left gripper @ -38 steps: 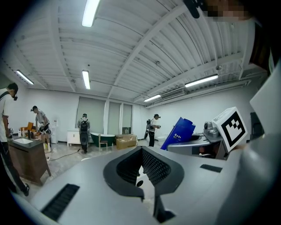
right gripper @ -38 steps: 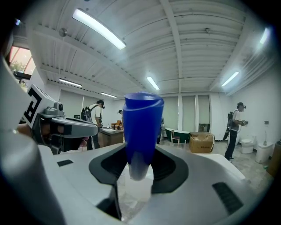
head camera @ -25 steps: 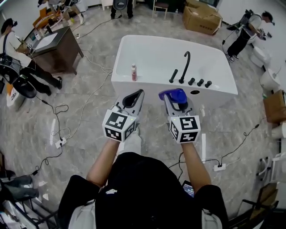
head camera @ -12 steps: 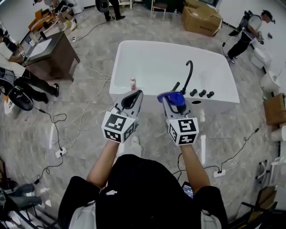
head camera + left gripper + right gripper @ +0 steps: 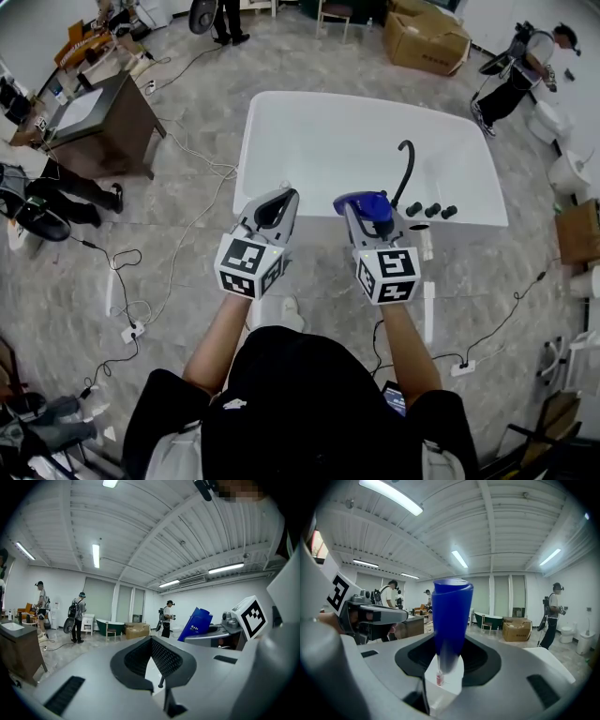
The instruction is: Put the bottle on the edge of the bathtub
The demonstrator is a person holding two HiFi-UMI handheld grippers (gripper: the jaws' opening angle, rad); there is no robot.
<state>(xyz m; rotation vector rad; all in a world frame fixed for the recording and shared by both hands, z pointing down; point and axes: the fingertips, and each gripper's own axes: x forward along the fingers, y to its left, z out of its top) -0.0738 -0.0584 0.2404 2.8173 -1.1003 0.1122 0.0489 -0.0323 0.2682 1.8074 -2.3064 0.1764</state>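
White bathtub [image 5: 347,141] is sitting on the grey tiled floor [image 5: 525,244] straight ahead. A black faucet [image 5: 406,171] is arching over its near rim, with a row of black knobs [image 5: 431,210] just beside it.

Right gripper [image 5: 367,208] is clamping a blue bottle [image 5: 364,200] between its fingers, overlapping the tub's near rim from this angle. Left gripper [image 5: 289,197] is hovering alongside, level with it. Its fingers are apparently meeting at the tips, though the angle is poor.

Cables [image 5: 187,220] are trailing across the floor at left, near a power strip [image 5: 131,331]. A brown desk [image 5: 98,108] is standing at upper left and a cardboard box [image 5: 424,39] beyond the tub. A person [image 5: 517,66] is standing at upper right.
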